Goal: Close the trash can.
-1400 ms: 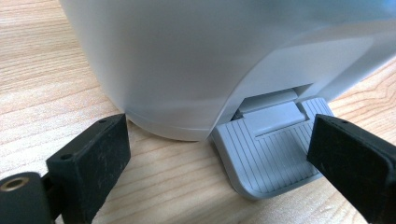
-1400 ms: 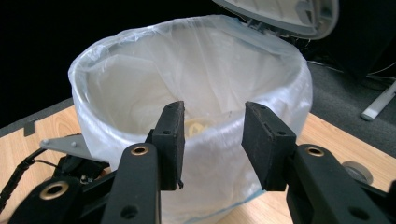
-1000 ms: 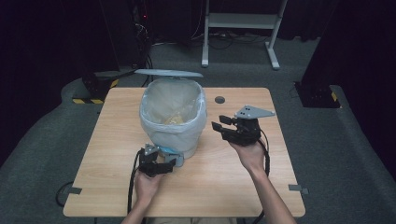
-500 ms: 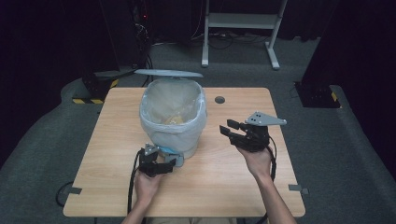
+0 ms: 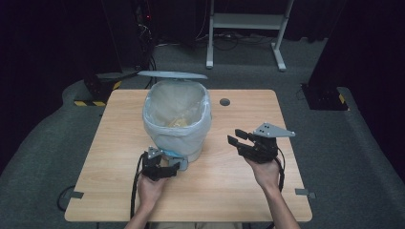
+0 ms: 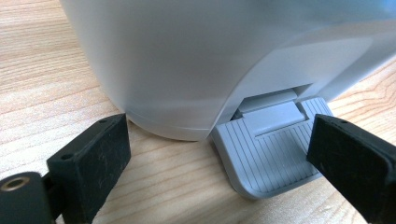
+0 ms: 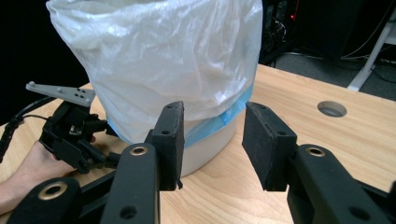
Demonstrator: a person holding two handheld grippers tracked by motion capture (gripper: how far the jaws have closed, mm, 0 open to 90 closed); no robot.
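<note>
A white pedal bin [image 5: 177,136] lined with a clear plastic bag [image 7: 163,60] stands on the wooden table [image 5: 239,191], its grey lid [image 5: 172,75] raised at the back. Something pale yellow lies inside. My left gripper [image 5: 165,160] is at the bin's foot, jaws wide apart, with the right jaw over the edge of the grey ribbed pedal [image 6: 271,149]. My right gripper [image 5: 235,137] hovers to the right of the bin, pointing at it, open with nothing between its jaws [image 7: 212,121]. The left gripper [image 7: 79,135] and its hand also appear in the right gripper view.
A round cable hole [image 5: 224,101] is in the table behind the bin's right side. Beyond the table stand a white metal frame [image 5: 248,28] and dark equipment on the grey floor. Bare wood lies between the two hands.
My right gripper has drifted right and lower, away from the bin and toward the person. The left gripper and the bin have stayed put.
</note>
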